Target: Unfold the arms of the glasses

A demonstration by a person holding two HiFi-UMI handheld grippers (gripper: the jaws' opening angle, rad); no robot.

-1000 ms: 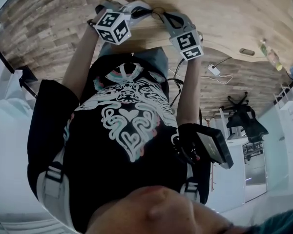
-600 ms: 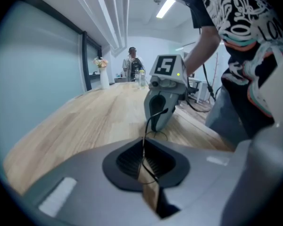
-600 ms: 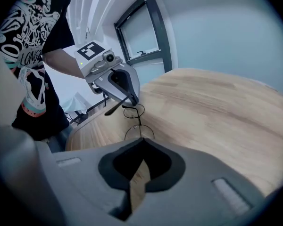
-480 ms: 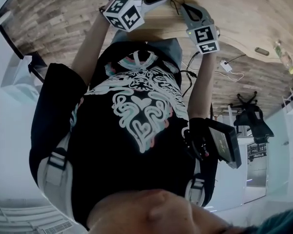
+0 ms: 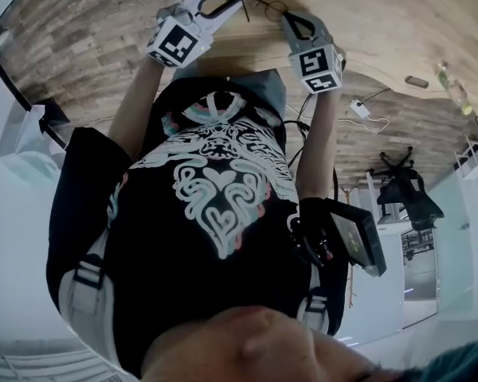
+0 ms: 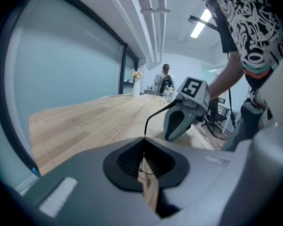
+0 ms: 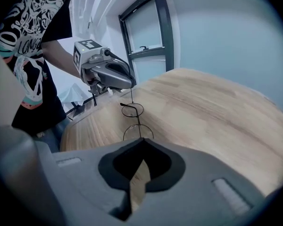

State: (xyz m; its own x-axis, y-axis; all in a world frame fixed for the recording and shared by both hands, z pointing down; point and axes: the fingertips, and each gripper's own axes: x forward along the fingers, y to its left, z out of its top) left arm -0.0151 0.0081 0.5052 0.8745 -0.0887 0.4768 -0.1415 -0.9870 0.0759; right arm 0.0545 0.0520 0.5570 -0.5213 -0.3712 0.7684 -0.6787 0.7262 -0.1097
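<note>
Left tool (image 6: pixel 144 144) and right tool (image 7: pixel 142 144) each pinch the glasses (image 7: pixel 132 110), jaws closed.

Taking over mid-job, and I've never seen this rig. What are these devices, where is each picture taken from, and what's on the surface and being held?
There is no robot: a person holds a two-jaw gripper in each hand. The head view comes from a camera on the person's head, looking steeply down past their chest. The other two pictures come from cameras riding on each gripper, looking along its jaws. Both grippers work over a wooden table. Between them is a pair of thin black wire-framed glasses. The left gripper has its jaws shut on one thin arm. The right gripper is shut on the frame beside the nearer lens. Whether the glasses touch the table, I cannot tell.
</note>
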